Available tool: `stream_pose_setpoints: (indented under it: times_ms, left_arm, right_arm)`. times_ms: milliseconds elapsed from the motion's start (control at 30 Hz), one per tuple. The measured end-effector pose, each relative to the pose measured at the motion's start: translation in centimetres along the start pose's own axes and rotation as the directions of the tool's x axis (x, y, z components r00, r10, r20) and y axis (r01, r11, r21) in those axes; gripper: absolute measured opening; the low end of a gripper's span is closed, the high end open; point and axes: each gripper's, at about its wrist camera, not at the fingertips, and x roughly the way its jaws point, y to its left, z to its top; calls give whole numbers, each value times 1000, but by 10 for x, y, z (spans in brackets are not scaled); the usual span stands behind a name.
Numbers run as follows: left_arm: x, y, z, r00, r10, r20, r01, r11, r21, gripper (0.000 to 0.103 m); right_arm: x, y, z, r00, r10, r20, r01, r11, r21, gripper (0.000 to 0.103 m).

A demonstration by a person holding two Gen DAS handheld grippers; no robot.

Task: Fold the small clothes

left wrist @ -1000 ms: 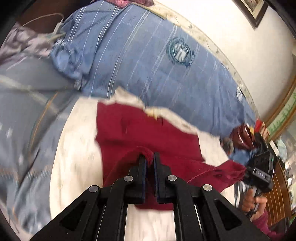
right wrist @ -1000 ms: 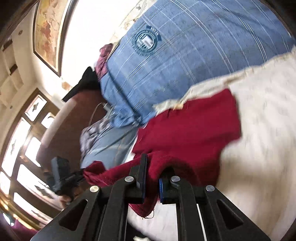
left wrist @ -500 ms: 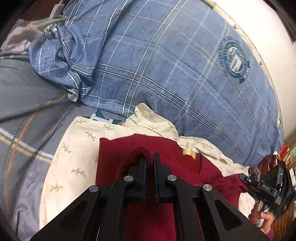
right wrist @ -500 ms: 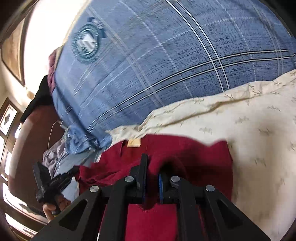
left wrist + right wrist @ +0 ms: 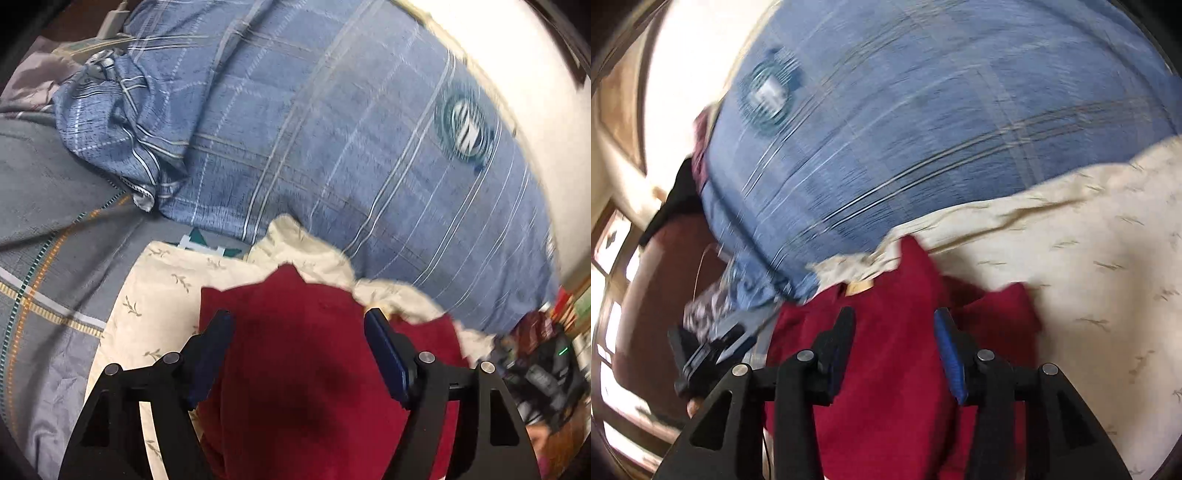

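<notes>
A dark red garment (image 5: 303, 354) lies folded on a cream leaf-print cloth (image 5: 155, 295). My left gripper (image 5: 299, 321) is open just above it, its jaws spread wide over the cloth and holding nothing. In the right wrist view the same red garment (image 5: 894, 369) lies below my right gripper (image 5: 894, 321), which is also open and empty. A tan neck label (image 5: 860, 286) shows at the garment's far edge. The right gripper also shows in the left wrist view (image 5: 546, 373), and the left gripper in the right wrist view (image 5: 705, 350).
A large blue plaid pillow (image 5: 351, 140) with a round crest lies right behind the garment. A grey striped bedsheet (image 5: 44, 258) spreads to the left. A white wall and a framed picture (image 5: 617, 85) stand beyond the bed.
Both grippers have opened and let go of the red garment. Its folded-over half now lies flat on the cream cloth.
</notes>
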Motion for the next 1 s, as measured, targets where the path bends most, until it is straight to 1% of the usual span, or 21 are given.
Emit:
stream_pose_setpoints:
  times_ms: [33, 100, 133, 167, 200, 233, 300, 367, 400, 433, 467, 533, 600, 667, 733, 767, 867, 900, 933, 967, 1000]
  left_arm:
    - [9, -3, -3, 998, 56, -27, -55, 998, 28, 73]
    - [20, -6, -10, 990, 125, -58, -121, 990, 74, 72]
    - [29, -7, -13, 985, 156, -78, -148, 984, 102, 72]
    - [36, -9, -14, 979, 181, -96, -169, 978, 120, 72]
    - [44, -8, -15, 971, 210, -116, -194, 971, 137, 72]
    - [50, -7, -16, 967, 225, -123, -207, 968, 145, 72]
    - [61, -7, -15, 962, 240, -129, -219, 963, 155, 73]
    - [64, -7, -13, 962, 240, -128, -219, 963, 156, 73]
    - [65, -9, -14, 963, 238, -124, -218, 963, 158, 72]
    - [62, -10, -14, 965, 235, -119, -215, 964, 160, 72]
    - [56, -10, -15, 967, 228, -111, -208, 964, 163, 72]
    - [38, -12, -22, 974, 211, -88, -193, 966, 174, 72]
    - [18, -13, -29, 980, 185, -71, -169, 968, 186, 73]
    - [-2, -12, -38, 985, 155, -78, -138, 972, 193, 73]
    - [-16, -13, -44, 987, 134, -84, -115, 974, 196, 73]
    - [-25, -13, -47, 989, 124, -80, -107, 975, 195, 73]
    - [-56, -8, -60, 993, 100, -62, -89, 982, 167, 73]
    - [-62, -5, -65, 993, 94, -70, -82, 984, 158, 73]
    - [-68, -1, -72, 992, 92, -85, -78, 986, 148, 73]
    - [-72, 2, -77, 991, 93, -96, -78, 986, 145, 73]
    - [-76, 6, -83, 989, 93, -111, -76, 986, 146, 72]
  right_arm:
    - [8, 8, -1, 1000, -11, -11, 10, 1000, -25, 46]
    - [34, 19, -2, 996, -79, -40, 75, 994, -77, 46]
    - [48, 21, -2, 989, -137, -52, 131, 987, -95, 48]
    - [66, 19, -2, 975, -214, -65, 206, 972, -111, 49]
    - [79, 16, -2, 961, -267, -71, 257, 958, -130, 49]
    - [94, 12, -1, 947, -311, -76, 297, 942, -156, 49]
    - [107, 10, 0, 937, -340, -76, 321, 928, -189, 49]
    - [105, 15, 3, 928, -362, -85, 339, 919, -202, 49]
    - [100, 20, 4, 927, -367, -82, 344, 915, -209, 50]
    - [89, 24, 2, 926, -372, -67, 350, 910, -222, 55]
    - [80, 27, 0, 924, -378, -52, 357, 905, -233, 62]
    - [50, 34, -11, 931, -365, -29, 346, 903, -256, 69]
    - [18, 37, -27, 936, -351, -14, 334, 901, -277, 69]
    - [-11, 34, -47, 943, -333, -13, 317, 908, -273, 69]
    - [-28, 33, -70, 955, -295, -41, 274, 924, -268, 69]
    - [-33, 31, -78, 956, -288, -54, 264, 927, -267, 69]
    - [-29, 28, -102, 957, -277, -86, 245, 929, -276, 67]
    - [-22, 28, -107, 956, -276, -97, 239, 929, -282, 65]
    - [-18, 25, -110, 956, -271, -110, 231, 931, -281, 59]
    - [-16, 21, -114, 958, -259, -122, 219, 938, -269, 59]
    - [-15, 20, -116, 961, -256, -108, 221, 940, -260, 57]
